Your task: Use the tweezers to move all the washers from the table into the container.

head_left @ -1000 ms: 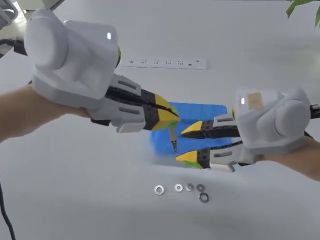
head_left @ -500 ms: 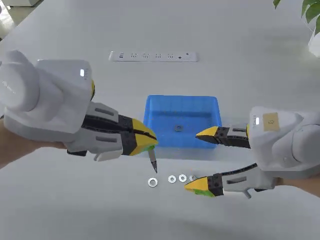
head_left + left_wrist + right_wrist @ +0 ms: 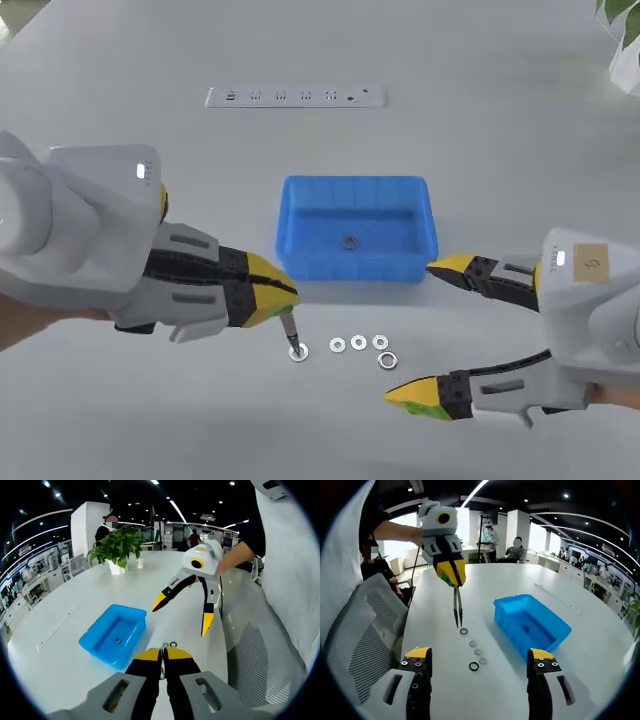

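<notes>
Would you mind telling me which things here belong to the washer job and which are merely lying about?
Job: tweezers clamped in the left hand-held gripper; five washers on the table; blue container, one washer inside.
Lying about: power strip; potted plant.

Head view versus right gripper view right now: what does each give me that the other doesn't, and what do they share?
Head view: a look from above, with one washer lying plainly in the blue container, and the open right gripper seen from outside.
Right gripper view: a side look at the tweezers, tips close to the end washer, contact unclear; also a mesh chair.
Both: the left gripper shut on the tweezers, five loose washers in a rough row, and the container.
</notes>
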{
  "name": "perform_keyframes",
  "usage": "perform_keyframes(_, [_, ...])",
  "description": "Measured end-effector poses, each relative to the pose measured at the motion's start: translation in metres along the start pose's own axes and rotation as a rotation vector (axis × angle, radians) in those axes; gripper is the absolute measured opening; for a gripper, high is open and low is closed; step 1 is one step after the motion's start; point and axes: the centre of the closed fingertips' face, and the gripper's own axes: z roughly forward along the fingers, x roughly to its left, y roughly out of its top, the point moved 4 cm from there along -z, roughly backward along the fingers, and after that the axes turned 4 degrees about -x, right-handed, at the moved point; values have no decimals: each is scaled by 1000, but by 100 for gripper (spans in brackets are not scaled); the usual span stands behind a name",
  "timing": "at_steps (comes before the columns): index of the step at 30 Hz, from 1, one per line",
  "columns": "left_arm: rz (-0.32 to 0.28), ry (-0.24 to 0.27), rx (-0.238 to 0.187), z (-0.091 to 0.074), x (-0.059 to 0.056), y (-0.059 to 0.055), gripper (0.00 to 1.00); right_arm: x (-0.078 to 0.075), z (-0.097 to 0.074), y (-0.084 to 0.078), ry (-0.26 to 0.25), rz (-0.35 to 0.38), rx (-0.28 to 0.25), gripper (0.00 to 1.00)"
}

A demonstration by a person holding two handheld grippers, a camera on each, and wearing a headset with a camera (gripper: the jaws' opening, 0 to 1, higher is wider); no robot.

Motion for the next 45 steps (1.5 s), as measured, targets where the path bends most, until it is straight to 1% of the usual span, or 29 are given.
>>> perform_keyframes(1, [3,0,3,1,-1,-1,5,-1,-3,-2,-11,8,1,79])
perform_keyframes(2, [2,-10,6,2,-2,-2,5,-1,-4,-4,-14,14,4,79])
perform_keyframes(3, [9,-8,8,3,-4,-3,5,-2,-5,-6,-17,20,7,79])
perform_keyframes(4, [45,14,10,3,-1,-3,5,-2,-7,-8,-22,27,11,79])
perform_keyframes(6, [30,1,13,4,-3,-4,5,-3,-10,-10,-30,34,13,79])
perform_keyframes(9, [28,0,17,6,-5,-5,5,-3,-13,-13,-35,52,14,78])
perform_keyframes(11, [38,4,24,7,-5,-7,5,-2,-14,-14,-31,62,14,77])
perform_keyframes(16, [34,0,35,9,-5,-11,5,1,-13,-14,-19,67,22,76])
perform_keyframes(21, [47,9,32,11,-5,-12,5,2,-11,-13,-6,60,30,76])
perform_keyframes(22, [39,2,33,11,-6,-12,5,2,-11,-13,-3,61,31,75])
perform_keyframes(27, [44,-1,29,11,-7,-12,5,5,-9,-12,7,66,35,75])
perform_keyframes(30, [43,-5,28,12,-9,-12,5,8,-5,-9,20,65,34,75])
perform_keyframes(31, [39,-16,31,12,-11,-12,5,10,-2,-5,34,51,20,74])
perform_keyframes(33, [46,-22,35,13,-13,-11,5,12,5,2,52,38,2,72])
perform_keyframes(36, [44,-31,30,14,-16,-11,5,13,15,12,74,25,-16,72])
perform_keyframes(39, [45,-30,25,15,-16,-11,5,16,31,21,119,3,-23,69])
perform_keyframes(40, [45,-28,24,15,-16,-10,5,19,37,24,144,-1,-22,68])
perform_keyframes(41, [44,-29,23,15,-17,-10,5,20,38,24,152,-3,-21,66])
perform_keyframes(43, [41,-28,19,15,-16,-10,5,25,48,26,188,-17,-22,61])
perform_keyframes(44, [37,-24,17,15,-15,-10,5,28,53,26,220,-20,-13,57])
perform_keyframes(45, [33,-24,16,15,-15,-10,5,31,57,25,237,-25,0,52])
